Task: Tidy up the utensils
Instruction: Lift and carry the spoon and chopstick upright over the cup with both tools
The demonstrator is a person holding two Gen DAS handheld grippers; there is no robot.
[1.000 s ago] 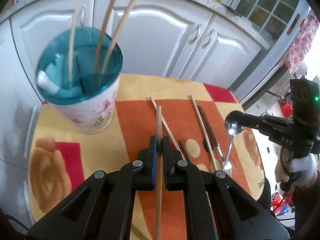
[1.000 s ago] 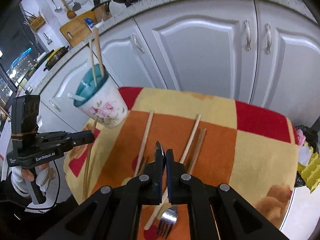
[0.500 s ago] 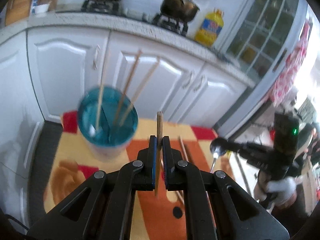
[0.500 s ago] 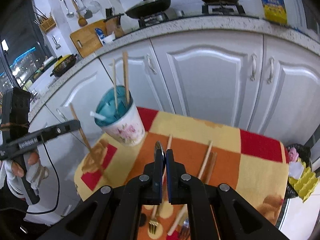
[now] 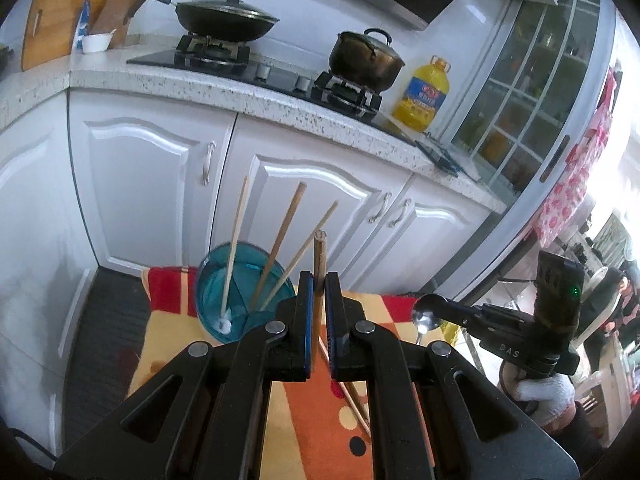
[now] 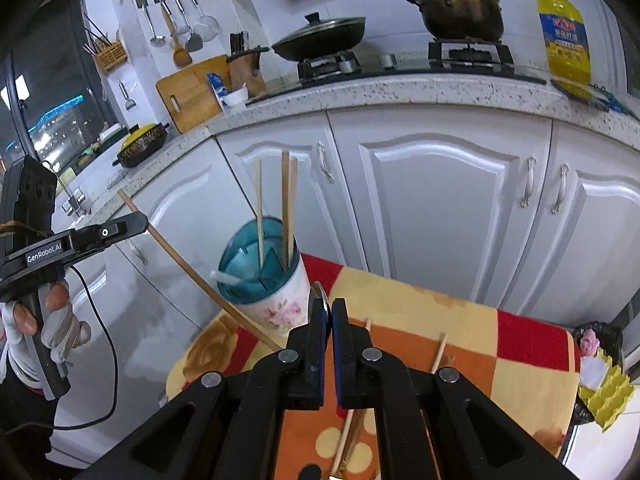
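Here, from the left wrist, your left gripper (image 5: 316, 292) clamps a chopstick (image 5: 319, 264) raised beside the cup (image 5: 224, 300), which already holds three. From the right wrist, your right gripper (image 6: 327, 316) pinches a spoon (image 6: 320, 294); chopsticks (image 6: 438, 352) still lie mid-table (image 6: 520, 384).

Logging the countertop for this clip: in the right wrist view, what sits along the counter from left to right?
Yellow pot → cutting board → knife block → wok → stockpot → oil bottle.
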